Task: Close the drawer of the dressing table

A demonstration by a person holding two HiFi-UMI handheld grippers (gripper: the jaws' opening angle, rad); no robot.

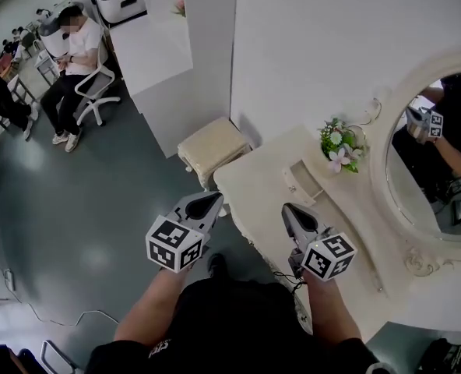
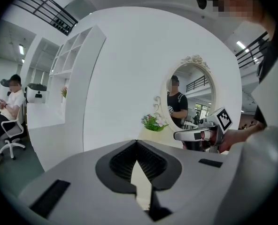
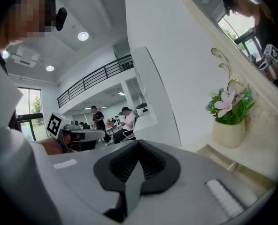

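Note:
The cream dressing table (image 1: 250,189) stands at the right of the head view under an oval mirror (image 1: 417,209). A small drawer (image 1: 302,179) juts out of the low shelf on the tabletop, beside a pot of flowers (image 1: 341,145). My left gripper (image 1: 215,199) is shut and empty, in the air just off the table's left edge. My right gripper (image 1: 286,207) is also shut and empty, above the tabletop just short of the drawer. In the left gripper view the jaws (image 2: 137,142) meet at the tip, and the right gripper's (image 3: 139,142) do too in its own view. The flowers (image 3: 229,106) sit ahead on the right.
A padded stool (image 1: 212,146) stands by the table's far left corner. A white partition (image 1: 164,53) rises behind it. A person sits on an office chair (image 1: 90,92) at the far left, on grey floor (image 1: 75,209). Cables lie on the floor at the lower left.

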